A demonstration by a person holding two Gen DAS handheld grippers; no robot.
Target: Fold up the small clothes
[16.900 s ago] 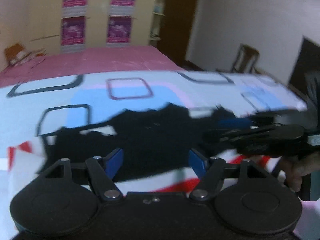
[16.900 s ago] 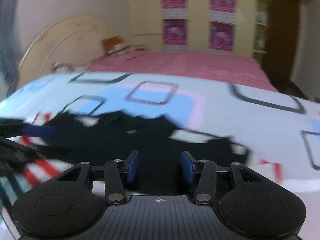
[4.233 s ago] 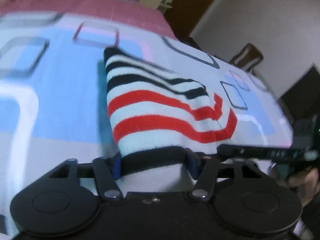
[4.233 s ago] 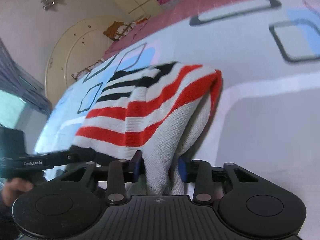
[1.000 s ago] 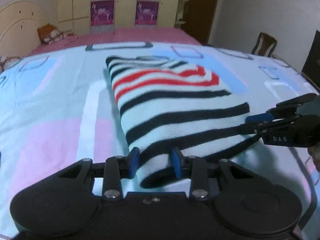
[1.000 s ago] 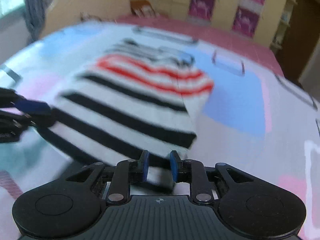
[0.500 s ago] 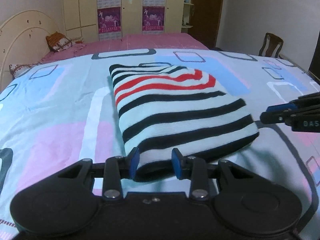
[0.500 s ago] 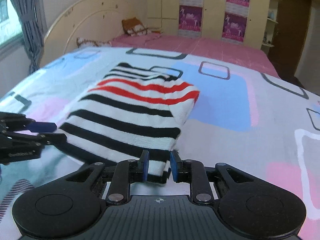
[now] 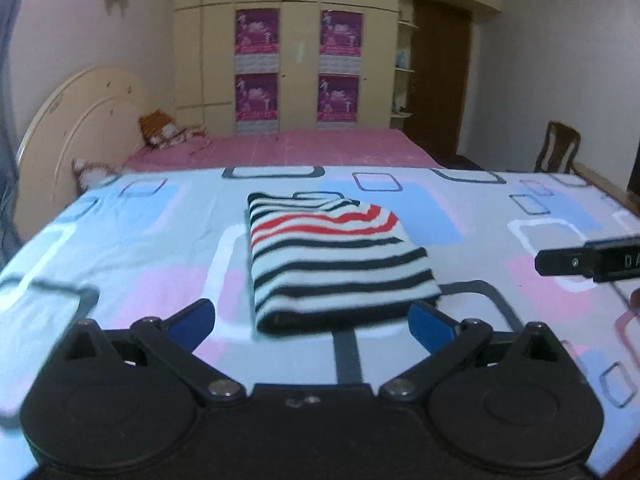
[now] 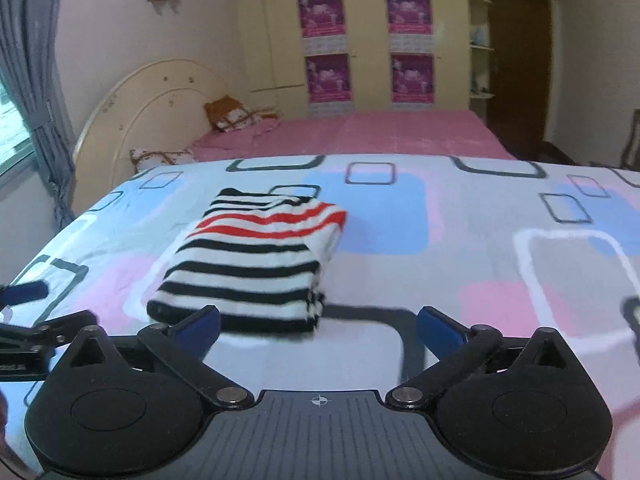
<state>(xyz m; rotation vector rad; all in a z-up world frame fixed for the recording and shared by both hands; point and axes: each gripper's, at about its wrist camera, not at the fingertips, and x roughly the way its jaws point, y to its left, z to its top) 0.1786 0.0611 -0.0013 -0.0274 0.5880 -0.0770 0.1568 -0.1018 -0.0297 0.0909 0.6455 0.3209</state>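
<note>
Folded striped sweater lay on the bed directly ahead of the left claw — long axis running away — and ahead-left of the right claw; both claws spread, empty.

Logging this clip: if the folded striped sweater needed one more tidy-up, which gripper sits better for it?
Probably left. The left gripper faces the sweater squarely, its near edge between the open fingers; the right gripper sits off the sweater's right corner.

Home bedroom: bed, wardrobe.
</note>
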